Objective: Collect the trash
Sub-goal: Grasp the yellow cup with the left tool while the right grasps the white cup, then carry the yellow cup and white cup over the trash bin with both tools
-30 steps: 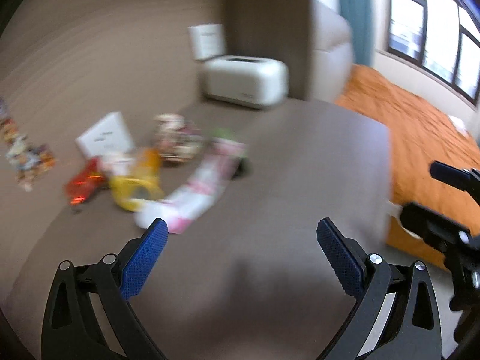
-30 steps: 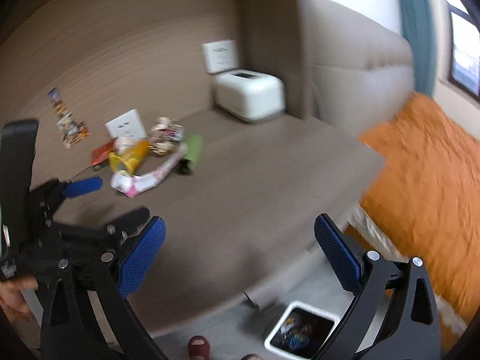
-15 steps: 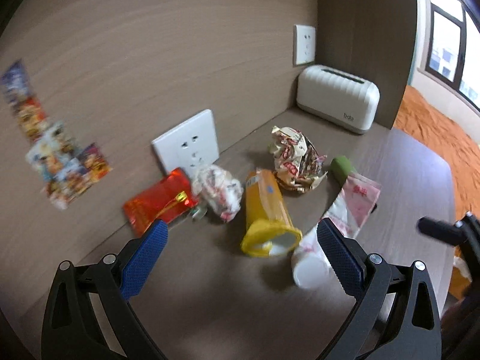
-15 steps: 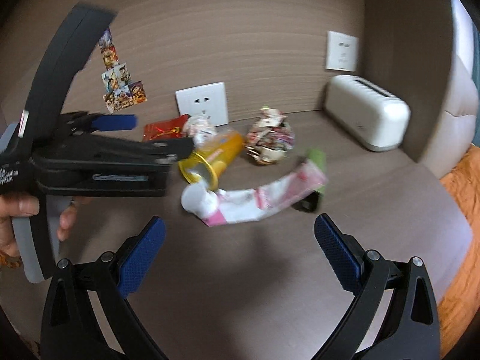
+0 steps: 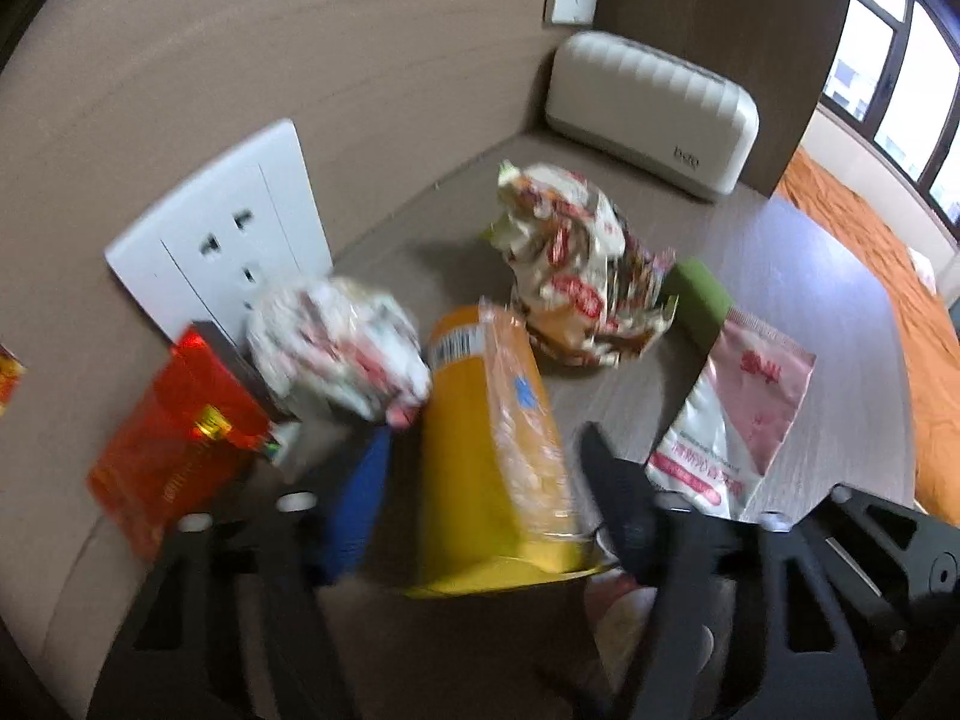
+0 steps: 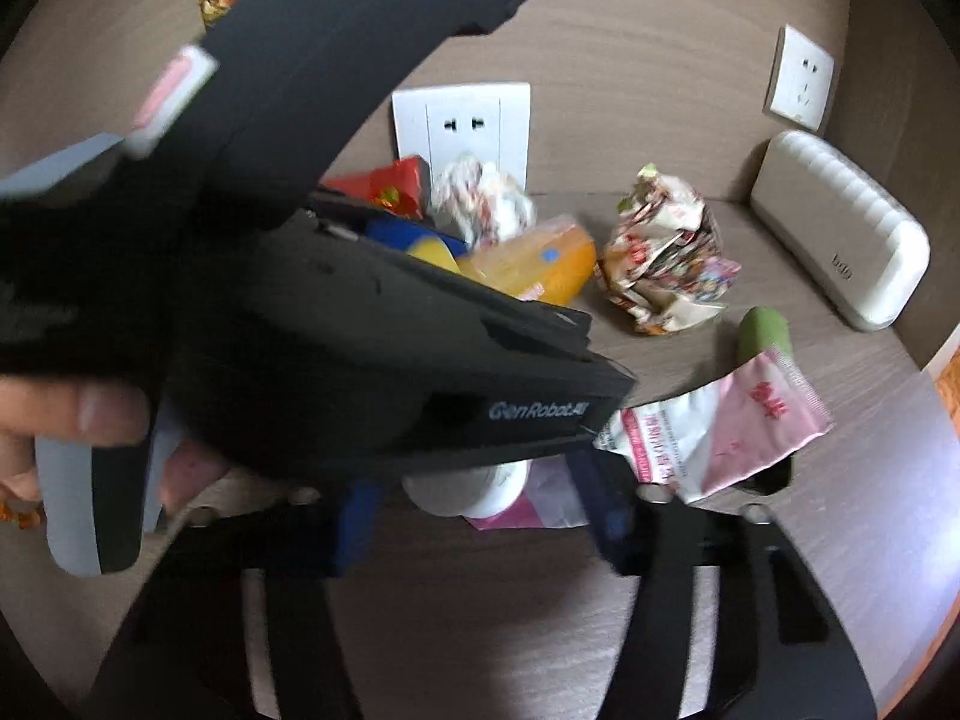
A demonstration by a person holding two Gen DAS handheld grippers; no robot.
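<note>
Now, counter [image 5: 810,276]: brown wood grain, a pale toaster-like box [image 5: 654,114] at the back corner, wall socket [image 5: 222,222] behind the litter

Trash lies clustered near the socket. Largest piece, the yellow-orange snack bag [image 5: 486,456]: glossy film, barcode near its far end, lying lengthwise between the left gripper [image 5: 480,480] jaws. Jaws narrowed around the bag, one each side; contact blurred, so cannot tell whether they pinch it yet

Right gripper [image 6: 480,510]: jaws apart, straddling a white cup [image 6: 468,489] and the near end of the pink-and-white pouch [image 6: 726,426]; clamped on nothing visible

Smaller pieces: crumpled red-and-cream wrapper [image 5: 576,264] just beyond the bag, a white crinkled wad [image 5: 336,348] touching the bag's left side, red packet [image 5: 174,444] leaning by the socket, green object [image 5: 699,300] partly under the pouch

Judgement: squeeze the bag mid-body, low and square. Thin film will likely slip or collapse if nipped at an edge. Lift slowly so the wad beside it is not dragged along
</note>
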